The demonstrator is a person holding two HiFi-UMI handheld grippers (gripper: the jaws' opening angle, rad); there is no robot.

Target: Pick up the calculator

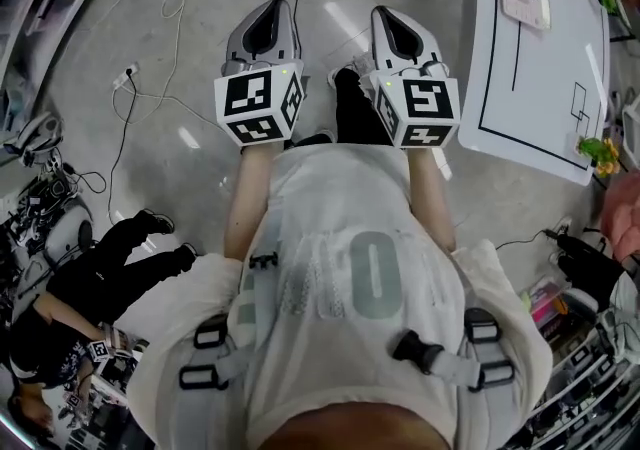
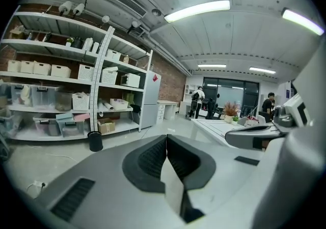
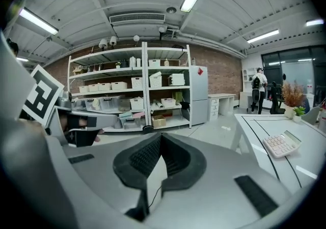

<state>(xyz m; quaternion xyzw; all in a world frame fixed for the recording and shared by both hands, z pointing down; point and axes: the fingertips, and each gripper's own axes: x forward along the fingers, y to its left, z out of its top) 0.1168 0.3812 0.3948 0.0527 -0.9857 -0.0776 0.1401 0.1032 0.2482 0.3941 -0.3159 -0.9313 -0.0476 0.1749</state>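
Observation:
The calculator [image 1: 525, 0], pale pink with a small screen, lies on the white table [image 1: 560, 108] at the head view's top right. The right gripper view shows the calculator [image 3: 282, 144] at its right edge, far ahead of the jaws. My left gripper [image 1: 268, 13] and right gripper [image 1: 392, 18] are held side by side over the grey floor, left of the table and apart from it. Both are shut with nothing between the pads. Up close, the left gripper [image 2: 166, 136] has its pads meeting at the tip, and so does the right gripper [image 3: 161, 135].
Black lines are drawn on the table, and small green plants [image 1: 598, 150] stand at its edge. Cables [image 1: 150, 68] trail over the floor. A seated person [image 1: 100, 268] is at lower left. Shelves with bins [image 2: 61, 95], a black bin [image 2: 95, 141] and a fridge [image 2: 149, 99] line the wall.

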